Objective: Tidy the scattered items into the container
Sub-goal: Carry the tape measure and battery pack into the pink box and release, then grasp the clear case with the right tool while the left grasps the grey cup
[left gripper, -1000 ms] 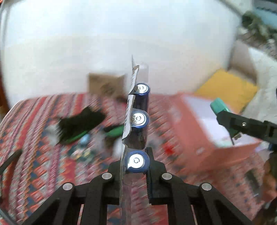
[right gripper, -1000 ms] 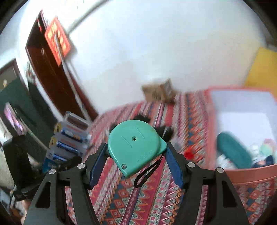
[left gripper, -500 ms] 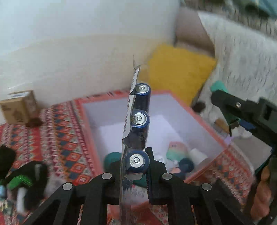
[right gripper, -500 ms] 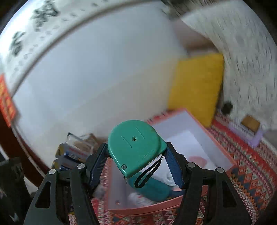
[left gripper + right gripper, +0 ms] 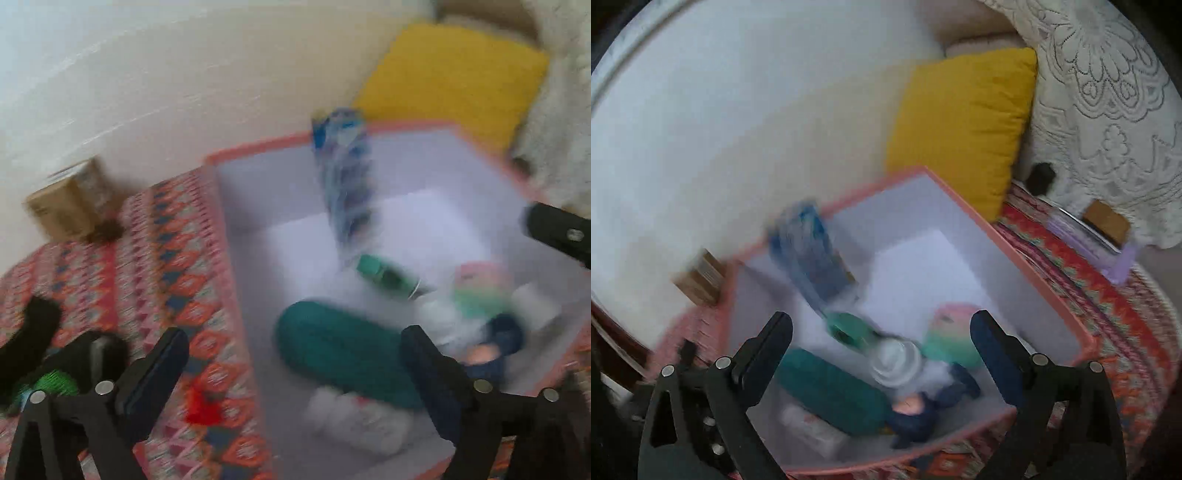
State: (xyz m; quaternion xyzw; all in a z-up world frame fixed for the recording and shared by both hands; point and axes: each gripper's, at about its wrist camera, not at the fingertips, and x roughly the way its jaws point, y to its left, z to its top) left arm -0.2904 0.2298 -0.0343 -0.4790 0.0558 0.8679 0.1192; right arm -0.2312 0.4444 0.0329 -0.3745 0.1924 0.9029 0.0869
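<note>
Both grippers are open and empty above the pink box (image 5: 255, 146) (image 5: 1027, 254). My left gripper (image 5: 295, 354) hangs over its near left wall. My right gripper (image 5: 882, 332) is over its near side. A blurred battery pack (image 5: 343, 177) (image 5: 809, 251) is in mid-air, falling into the box. A green tape measure (image 5: 384, 273) (image 5: 849, 328) is blurred just below it, inside the box. The box also holds a teal pouch (image 5: 340, 354) (image 5: 831, 395), a small doll (image 5: 919, 410), a pastel ball (image 5: 949, 332) and a white jar (image 5: 895, 360).
Black and green items (image 5: 48, 354) and a red scrap (image 5: 203, 402) lie on the patterned cloth (image 5: 155, 266) left of the box. A cardboard carton (image 5: 70, 203) stands by the wall. A yellow cushion (image 5: 964, 122) and lace cover (image 5: 1108, 110) lie behind; a purple case (image 5: 1097, 240) lies right.
Both grippers have opened. The battery pack has left my left gripper and the tape measure my right; both are dropping into the box. Both views have tilted down toward the box.
</note>
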